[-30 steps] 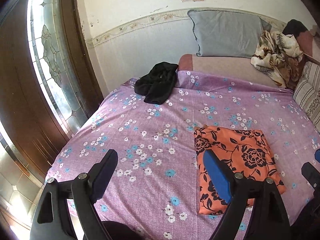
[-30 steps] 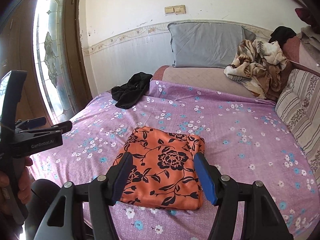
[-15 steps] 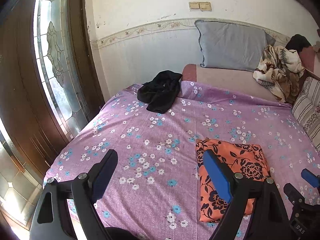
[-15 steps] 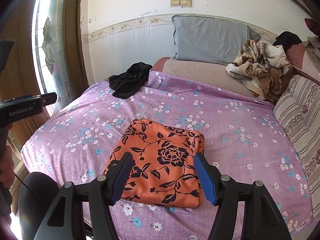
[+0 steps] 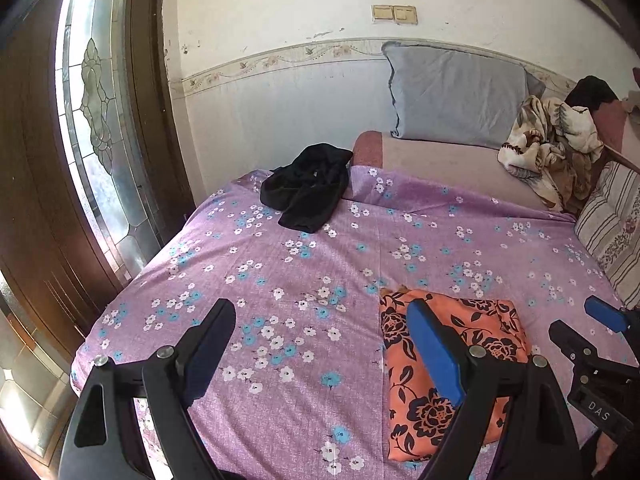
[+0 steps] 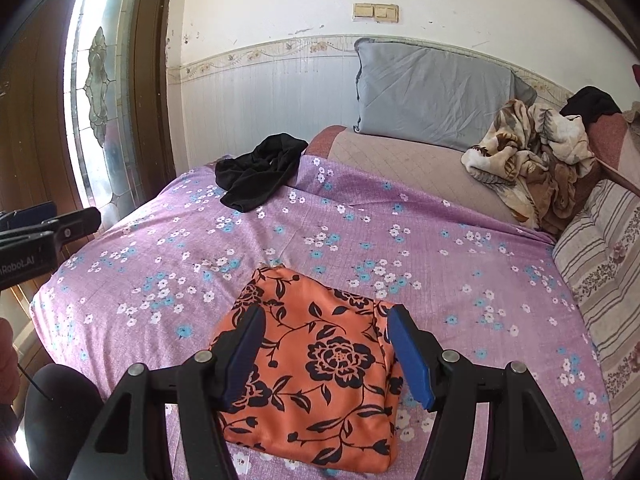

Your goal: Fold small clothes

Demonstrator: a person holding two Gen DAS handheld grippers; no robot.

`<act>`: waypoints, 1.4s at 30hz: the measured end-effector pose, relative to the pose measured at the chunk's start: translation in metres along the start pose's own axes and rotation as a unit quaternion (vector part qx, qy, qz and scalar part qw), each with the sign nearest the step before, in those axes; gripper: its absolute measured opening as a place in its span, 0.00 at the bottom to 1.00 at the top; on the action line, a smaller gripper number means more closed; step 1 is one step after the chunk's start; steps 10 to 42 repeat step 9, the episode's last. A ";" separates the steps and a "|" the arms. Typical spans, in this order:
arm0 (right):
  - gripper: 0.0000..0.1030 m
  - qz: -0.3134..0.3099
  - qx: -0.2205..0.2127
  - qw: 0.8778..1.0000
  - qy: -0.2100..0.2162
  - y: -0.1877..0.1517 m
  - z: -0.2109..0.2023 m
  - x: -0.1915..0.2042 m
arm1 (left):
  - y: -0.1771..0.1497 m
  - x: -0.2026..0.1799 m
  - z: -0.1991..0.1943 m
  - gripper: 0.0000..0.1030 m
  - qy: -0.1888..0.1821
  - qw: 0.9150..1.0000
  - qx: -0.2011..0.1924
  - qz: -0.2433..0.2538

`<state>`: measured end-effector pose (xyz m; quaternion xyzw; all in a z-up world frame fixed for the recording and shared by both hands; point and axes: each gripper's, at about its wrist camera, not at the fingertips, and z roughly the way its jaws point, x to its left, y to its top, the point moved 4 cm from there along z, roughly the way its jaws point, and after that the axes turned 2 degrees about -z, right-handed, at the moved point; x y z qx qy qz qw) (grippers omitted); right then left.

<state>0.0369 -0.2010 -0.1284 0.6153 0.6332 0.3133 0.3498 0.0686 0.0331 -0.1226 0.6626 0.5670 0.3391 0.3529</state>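
both jaws released, folded orange floral cloth (image 6: 320,364) flat beyond right gripper (image 6: 326,354), beside left gripper (image 5: 320,344)

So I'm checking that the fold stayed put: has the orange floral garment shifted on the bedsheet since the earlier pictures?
No. The orange floral garment lies folded at the same flower cluster of the purple bedsheet; only the cameras moved.

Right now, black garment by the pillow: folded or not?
Not folded. The black garment lies crumpled in a loose heap on the purple sheet, unlike the flat orange floral piece.
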 end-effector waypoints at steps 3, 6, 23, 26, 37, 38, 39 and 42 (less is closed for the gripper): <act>0.65 0.003 0.004 1.000 0.003 0.005 0.011 -0.002 | 0.002 0.003 0.007 0.85 0.001 1.000 0.006 -0.007; 0.65 0.014 0.014 1.000 0.006 0.007 0.022 -0.007 | 0.003 0.006 0.013 0.85 -0.003 1.000 0.005 -0.015; 0.65 0.018 0.015 1.000 -0.003 0.007 0.030 -0.013 | 0.004 0.013 0.027 0.85 -0.011 0.999 0.019 -0.033; 0.65 0.018 0.015 1.000 -0.003 0.007 0.030 -0.013 | 0.004 0.013 0.027 0.85 -0.011 0.999 0.019 -0.033; 0.65 0.018 0.015 1.000 -0.003 0.007 0.030 -0.013 | 0.004 0.013 0.027 0.85 -0.011 0.999 0.019 -0.033; 0.65 0.018 0.015 1.000 -0.003 0.007 0.030 -0.013 | 0.004 0.013 0.027 0.85 -0.011 0.999 0.019 -0.033; 0.65 0.018 0.015 1.000 -0.003 0.007 0.030 -0.013 | 0.004 0.013 0.027 0.85 -0.011 0.999 0.019 -0.033; 0.65 0.018 0.015 1.000 -0.003 0.007 0.030 -0.013 | 0.004 0.013 0.027 0.85 -0.011 0.999 0.019 -0.033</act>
